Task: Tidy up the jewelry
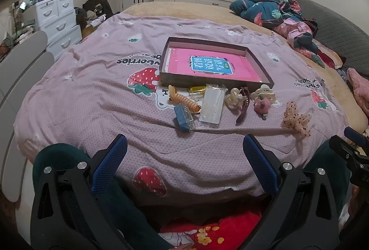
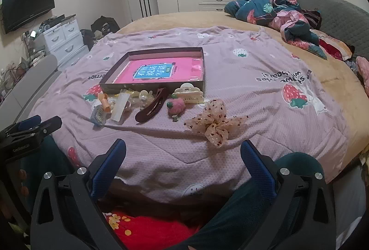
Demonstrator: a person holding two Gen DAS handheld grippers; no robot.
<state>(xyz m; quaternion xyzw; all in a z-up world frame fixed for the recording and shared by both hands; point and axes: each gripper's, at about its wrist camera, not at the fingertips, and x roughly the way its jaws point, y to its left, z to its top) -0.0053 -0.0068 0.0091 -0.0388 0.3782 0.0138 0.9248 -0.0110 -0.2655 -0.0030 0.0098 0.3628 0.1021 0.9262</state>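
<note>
Jewelry and hair accessories are seen laid in a loose row on a pink strawberry-print quilt (image 1: 92,93) spread over the bed, just in front of a shallow dark box (image 1: 215,61) lined with a pink sheet printed with a blue label.

In the left wrist view, an orange spiral hair tie (image 1: 184,101) lies at the 9 o'clock end of the row, with a small blue case (image 1: 183,117) just below it at 6 o'clock. A clear plastic packet (image 1: 212,107) is placed beside them, and a yellow item (image 1: 197,89) is seen near the box wall. A cream pearl clip (image 1: 234,97) and a dark maroon hair clip (image 1: 244,104) touch at the middle. Toward 3 o'clock, a white claw clip (image 1: 263,92) sits against the box corner, with a pink strawberry clip (image 1: 261,105) just below it. A beige dotted bow (image 1: 296,120) lies apart at the far 3 o'clock end.

The left tongs (image 1: 184,146) are held apart above the near quilt edge, nothing between the blue pads. The right tongs (image 2: 183,148) are likewise spread wide and empty, with the bow just beyond them at 12 o'clock.

A crumpled floral duvet (image 1: 272,5) is piled at 2 o'clock, and a white drawer unit (image 1: 57,19) stands at 10 o'clock.
</note>
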